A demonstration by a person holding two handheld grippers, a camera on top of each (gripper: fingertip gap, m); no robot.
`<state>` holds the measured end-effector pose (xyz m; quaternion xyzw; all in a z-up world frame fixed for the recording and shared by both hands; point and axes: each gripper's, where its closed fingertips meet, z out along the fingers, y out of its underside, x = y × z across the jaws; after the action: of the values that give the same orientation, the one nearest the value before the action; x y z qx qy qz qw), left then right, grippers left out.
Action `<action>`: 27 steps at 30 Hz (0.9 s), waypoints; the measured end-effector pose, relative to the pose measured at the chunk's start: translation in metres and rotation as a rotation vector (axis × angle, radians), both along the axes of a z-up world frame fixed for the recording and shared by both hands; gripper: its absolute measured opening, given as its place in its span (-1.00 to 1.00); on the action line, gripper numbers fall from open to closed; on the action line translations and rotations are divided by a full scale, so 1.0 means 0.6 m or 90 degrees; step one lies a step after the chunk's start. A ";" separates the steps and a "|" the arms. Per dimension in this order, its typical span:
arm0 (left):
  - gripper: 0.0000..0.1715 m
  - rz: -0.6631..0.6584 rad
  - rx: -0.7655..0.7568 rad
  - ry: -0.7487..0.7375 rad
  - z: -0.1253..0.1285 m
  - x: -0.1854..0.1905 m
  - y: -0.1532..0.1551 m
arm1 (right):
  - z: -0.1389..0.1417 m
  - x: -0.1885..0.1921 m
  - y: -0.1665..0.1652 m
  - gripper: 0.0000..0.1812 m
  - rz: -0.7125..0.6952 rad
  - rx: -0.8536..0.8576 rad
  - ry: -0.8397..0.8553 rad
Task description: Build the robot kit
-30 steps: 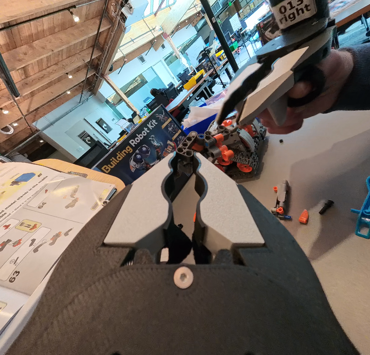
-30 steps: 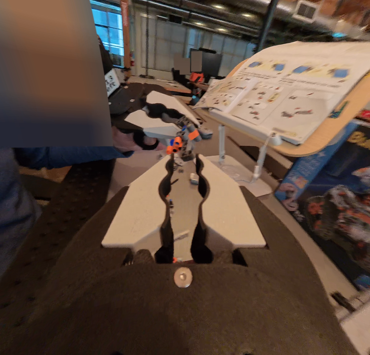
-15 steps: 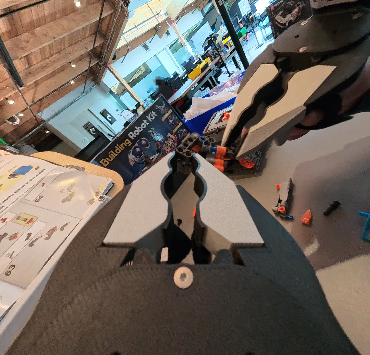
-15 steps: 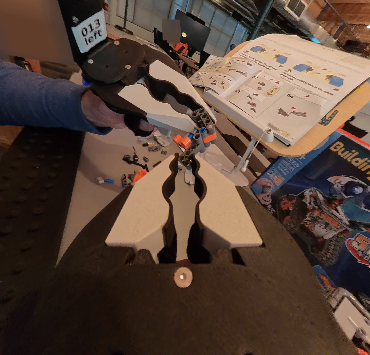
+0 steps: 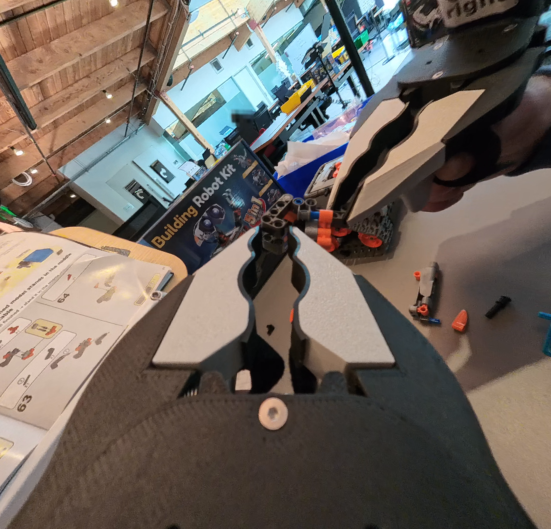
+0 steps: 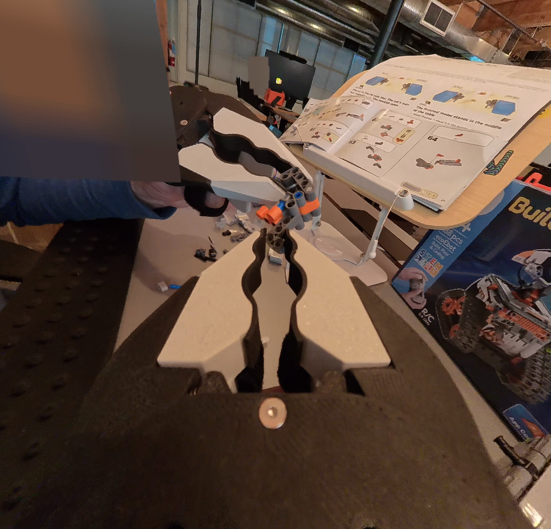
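Holding the same little build from both ends here: the left gripper (image 5: 272, 235) has its tips pinched on the dark grey holed beam end of a small grey, orange and blue brick assembly (image 5: 301, 216), and the right gripper (image 6: 275, 240) is clamped on the other end of that same piece. In the left wrist view the right gripper comes in from the upper right with its tips closed on the assembly's far end, next to the orange connectors. In the right wrist view it's mirrored, with the left gripper reaching in from the left. So the assembly hangs in the air above the pale grey table (image 5: 492, 246), bridging the two tools, not touching the tabletop.

Stuff around it:
- A tracked brick vehicle with orange wheels (image 5: 366, 240) sits on the table just behind the assembly.
- A small grey and orange sub-build (image 5: 426, 291), a loose orange wedge piece (image 5: 460, 321) and a short black pin (image 5: 497, 307) lie off to the right, well apart from the grippers.
- An open instruction booklet (image 6: 417, 139) rests on a tilted wooden stand (image 6: 492, 192), with the dark blue kit box (image 6: 483, 306) standing beside it.
- More scattered small grey parts (image 6: 232, 222) lie on the table under the left gripper.
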<state>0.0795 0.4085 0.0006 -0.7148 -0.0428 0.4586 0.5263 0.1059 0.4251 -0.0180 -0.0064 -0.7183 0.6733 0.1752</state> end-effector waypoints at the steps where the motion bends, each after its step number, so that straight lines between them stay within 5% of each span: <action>1: -0.81 -0.015 0.008 -0.005 0.005 0.005 0.000 | 0.002 -0.002 0.003 -0.90 0.000 -0.006 -0.005; 5: -0.69 -0.078 0.023 -0.054 0.007 0.024 0.002 | 0.010 -0.003 0.008 -0.90 0.016 -0.036 -0.030; 10: -0.32 -0.099 -0.027 -0.060 -0.013 0.036 0.017 | 0.011 0.012 0.005 -0.90 0.055 -0.044 -0.035; 18: -0.71 -0.129 -0.051 -0.011 -0.009 0.054 0.015 | 0.010 0.033 0.008 -0.90 0.105 -0.033 -0.029; 27: -0.71 -0.170 -0.033 -0.062 -0.010 0.065 0.014 | 0.009 0.041 0.010 -0.90 0.133 -0.030 -0.045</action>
<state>0.1185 0.4166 -0.0057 -0.7485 0.0391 0.3504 0.5616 0.1306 0.4313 -0.0126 0.0407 -0.7049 0.7038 0.0782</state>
